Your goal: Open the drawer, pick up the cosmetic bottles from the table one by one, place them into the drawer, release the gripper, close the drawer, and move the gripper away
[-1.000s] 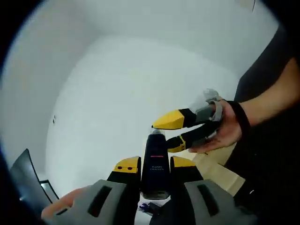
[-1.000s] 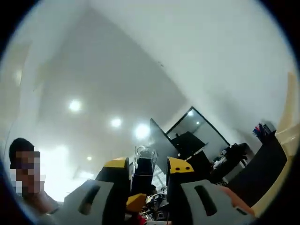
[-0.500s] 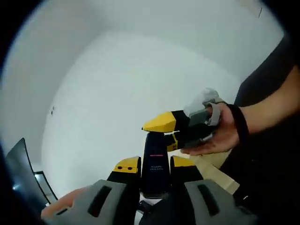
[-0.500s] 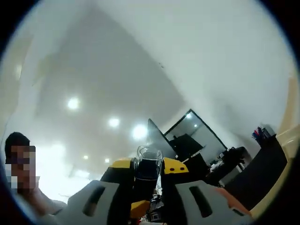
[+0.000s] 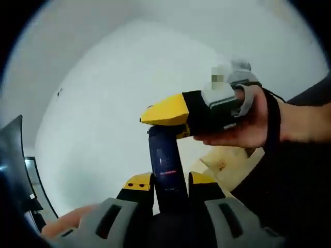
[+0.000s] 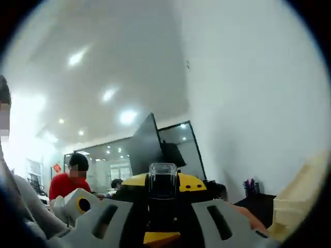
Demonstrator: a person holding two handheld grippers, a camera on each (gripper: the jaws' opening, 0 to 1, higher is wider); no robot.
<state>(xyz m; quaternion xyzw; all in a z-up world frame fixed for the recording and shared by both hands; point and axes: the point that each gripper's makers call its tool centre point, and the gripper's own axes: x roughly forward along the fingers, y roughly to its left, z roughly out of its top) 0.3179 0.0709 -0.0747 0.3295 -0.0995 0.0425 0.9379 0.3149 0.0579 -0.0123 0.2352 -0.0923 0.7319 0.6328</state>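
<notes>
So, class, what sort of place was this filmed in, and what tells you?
Probably an office or lab: recessed ceiling lights, glass partitions with dark panels, and people in the background. Pens in a pot fit too.

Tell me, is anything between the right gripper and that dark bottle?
Nothing visible. The right gripper is already closed on the top of the dark bottle, while the left gripper holds its lower part.

white wall (image 5: 114,93) | ceiling lights (image 6: 128,117) | glass partition (image 6: 178,150) | pale wooden unit (image 6: 302,191)
</notes>
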